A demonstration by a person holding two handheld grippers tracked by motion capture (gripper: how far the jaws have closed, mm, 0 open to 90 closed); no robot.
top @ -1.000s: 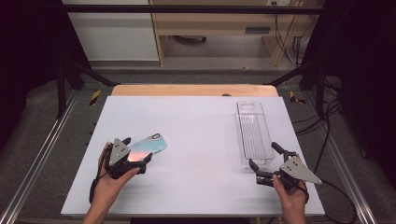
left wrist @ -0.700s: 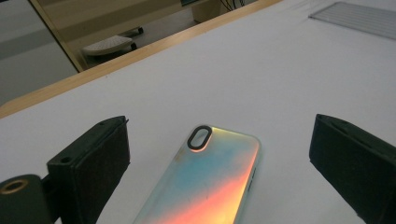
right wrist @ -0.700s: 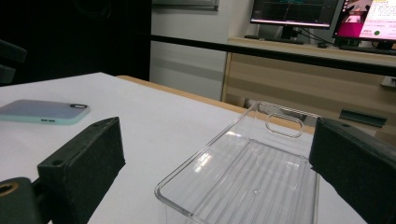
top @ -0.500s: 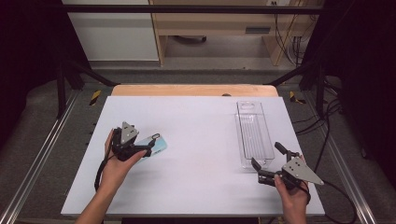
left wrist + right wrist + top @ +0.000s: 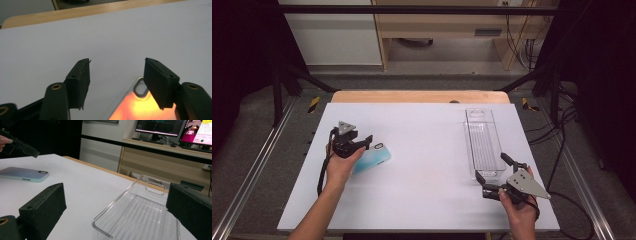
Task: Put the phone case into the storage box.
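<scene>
White table (image 5: 422, 200), phone (image 5: 374, 157) flat, camera end toward far-right, left tongs (image 5: 362, 142) closing, half-open above it, holding nothing

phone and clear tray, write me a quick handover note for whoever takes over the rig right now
Left tool: over the phone's camera end, jaws have just been closing, phone between them, not yet pressed.
Right tool: open, jaws either side of the clear tray's near end, not gripping.
Phone lies flat, back up, on the left of the table; the tray is on the right with nothing in it.
Done: nothing placed in the tray.
Left: probably grip the phone and carry it over to the tray.
</scene>
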